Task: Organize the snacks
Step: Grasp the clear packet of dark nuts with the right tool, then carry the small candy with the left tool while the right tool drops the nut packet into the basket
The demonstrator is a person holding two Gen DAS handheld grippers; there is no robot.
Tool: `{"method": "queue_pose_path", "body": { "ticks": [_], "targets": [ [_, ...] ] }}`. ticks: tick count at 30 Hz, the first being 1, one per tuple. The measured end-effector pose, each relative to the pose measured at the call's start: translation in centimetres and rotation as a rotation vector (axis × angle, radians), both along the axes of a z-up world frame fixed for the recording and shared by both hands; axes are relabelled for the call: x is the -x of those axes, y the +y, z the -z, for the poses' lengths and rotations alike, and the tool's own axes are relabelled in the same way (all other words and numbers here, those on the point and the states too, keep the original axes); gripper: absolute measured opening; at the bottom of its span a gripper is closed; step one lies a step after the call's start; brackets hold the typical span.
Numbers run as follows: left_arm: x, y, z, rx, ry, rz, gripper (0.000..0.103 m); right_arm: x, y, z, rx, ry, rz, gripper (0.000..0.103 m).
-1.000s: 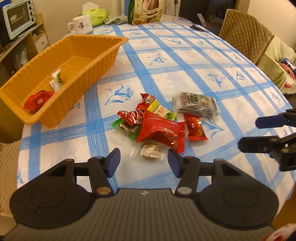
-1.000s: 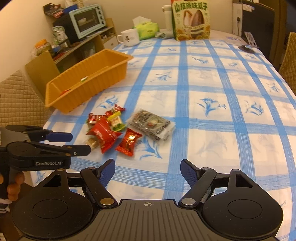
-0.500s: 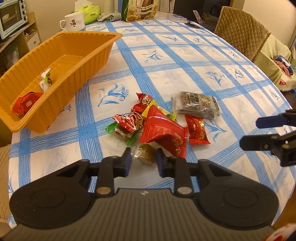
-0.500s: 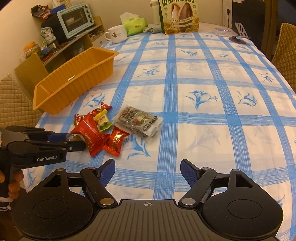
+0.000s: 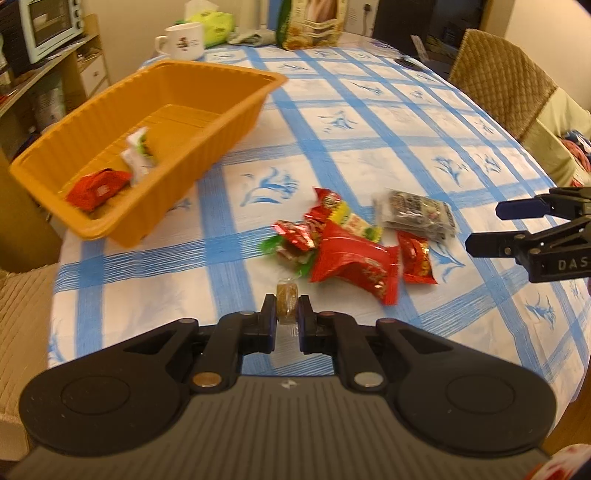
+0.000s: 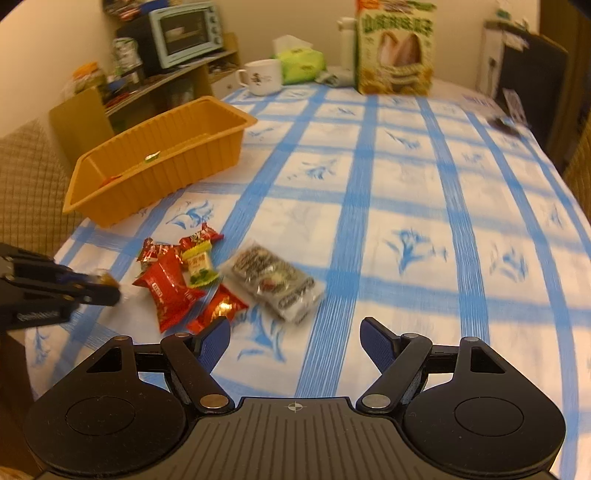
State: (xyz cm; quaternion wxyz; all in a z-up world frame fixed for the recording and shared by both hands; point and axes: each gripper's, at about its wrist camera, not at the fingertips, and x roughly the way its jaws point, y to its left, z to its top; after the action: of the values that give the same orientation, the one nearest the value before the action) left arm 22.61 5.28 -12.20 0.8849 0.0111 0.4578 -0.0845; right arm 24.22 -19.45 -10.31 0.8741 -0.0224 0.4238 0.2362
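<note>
Blue-checked cloth covers the surface [image 5: 388,122], which fills most of both views, with a toaster oven [image 6: 184,33] on a shelf at the upper left and a mug [image 5: 183,40] near the far edge. At the lower centre of the left wrist view, the left hand-held gripper [image 5: 287,308] is pinched narrow around a small brown candy [image 5: 287,299] in clear wrap; in the right wrist view the same candy shows at the tip of that gripper at the left edge, though blur makes it hard to say whether it is off the cloth. Just beyond it, mid-frame, lies the pile of snacks: a large red packet [image 5: 354,262], a smaller red packet [image 5: 415,254], a yellow-green packet [image 6: 197,264], a red twisted wrapper [image 5: 295,232] and a grey packet [image 5: 417,214] at the right of the pile. An orange tray [image 5: 221,122] sits at the upper left, holding a red packet [image 5: 96,186] and a white and green wrapper [image 5: 138,155]. The right hand-held gripper [image 6: 294,338] hangs with its fingers wide apart and nothing between them, near the smaller red packet.
</note>
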Motion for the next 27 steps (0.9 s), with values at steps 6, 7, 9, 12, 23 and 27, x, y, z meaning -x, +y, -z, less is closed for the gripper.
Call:
{"method": "queue_pose_path", "body": {
  "ticks": [6,7,9,12,23,27],
  "targets": [
    [0.6,1.8,-0.8,-0.001,-0.003,-0.073,0.010,-1.8,1.2,1.2,0.056,-0.044,-0.139,0.069],
    [0.7,2.1,-0.9,0.000,-0.004,-0.084,0.010,-2.1,1.5,1.4,0.072,-0.053,-0.156,0.068],
    [0.9,2.7,-1.1,0.001,-0.005,-0.106,0.010,-2.8,1.9,1.9,0.097,-0.066,-0.189,0.065],
    [1.3,3.5,-1.4,0.000,-0.004,-0.137,0.010,-3.8,2.6,2.5,0.115,-0.068,-0.238,0.061],
    [2.7,5.8,-2.1,-0.004,-0.001,-0.223,0.010,-6.0,5.2,3.5,0.108,-0.038,-0.371,0.042],
    [2.9,6.2,-2.6,-0.002,-0.012,-0.234,0.010,-6.1,5.4,3.3,0.109,-0.027,-0.358,0.038]
  ]
}}
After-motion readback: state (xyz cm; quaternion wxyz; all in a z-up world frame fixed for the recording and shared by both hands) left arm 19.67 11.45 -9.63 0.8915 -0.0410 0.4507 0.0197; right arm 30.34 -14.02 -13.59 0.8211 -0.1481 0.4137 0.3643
